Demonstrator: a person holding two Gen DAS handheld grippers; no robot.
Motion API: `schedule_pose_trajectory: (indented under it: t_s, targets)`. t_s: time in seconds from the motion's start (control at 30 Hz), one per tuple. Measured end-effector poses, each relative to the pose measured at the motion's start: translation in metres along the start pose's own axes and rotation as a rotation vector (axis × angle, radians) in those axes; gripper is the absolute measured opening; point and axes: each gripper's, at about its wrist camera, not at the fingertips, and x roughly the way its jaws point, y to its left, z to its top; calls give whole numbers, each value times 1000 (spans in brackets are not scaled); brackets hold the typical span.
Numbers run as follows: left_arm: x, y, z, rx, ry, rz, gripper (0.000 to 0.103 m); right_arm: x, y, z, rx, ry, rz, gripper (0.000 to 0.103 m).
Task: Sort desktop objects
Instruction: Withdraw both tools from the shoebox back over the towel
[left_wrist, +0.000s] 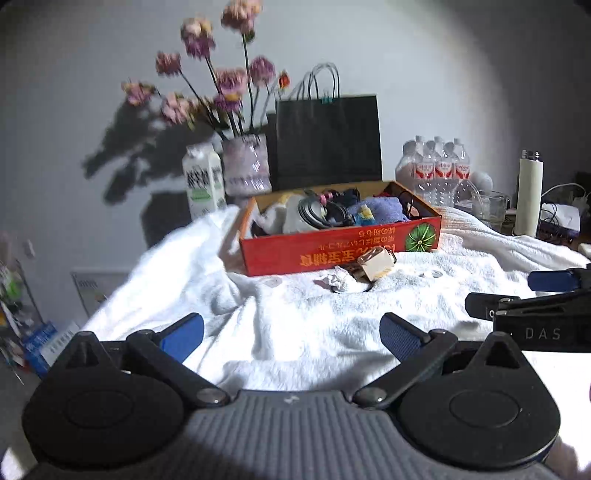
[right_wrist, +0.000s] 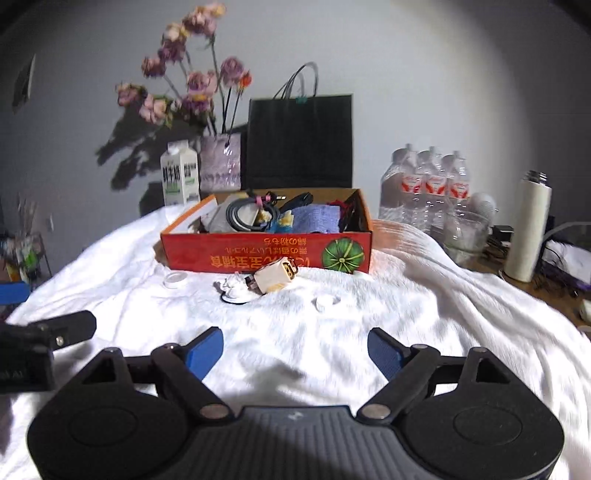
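Both claws, left (left_wrist: 291, 334) and right (right_wrist: 295, 350), hang spread and empty over the white-draped bench; the cream charger (right_wrist: 275, 277) and crumpled paper (right_wrist: 231, 286) lie against the red box (right_wrist: 258, 254), best approached low and squarely.

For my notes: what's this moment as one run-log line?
left gripper: open, empty | right gripper: open, empty | charger: on towel before red box
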Motion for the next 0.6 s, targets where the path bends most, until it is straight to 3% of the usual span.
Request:
schedule_pose_trajectory:
  t_s: [0.23, 0.4, 0.6]
  targets:
    - [-37, -9, -24, 13, -34, 13, 103, -38, 13, -29, -14, -31, -6, 87]
    - [-64, -8, -41, -11, -73, 4, 103, -73, 14, -39, -55, -109, -50, 87]
    - [-60, -9, -45, -28, -51, -6, 103, -91, 12, -51, -39, -113, -29, 88]
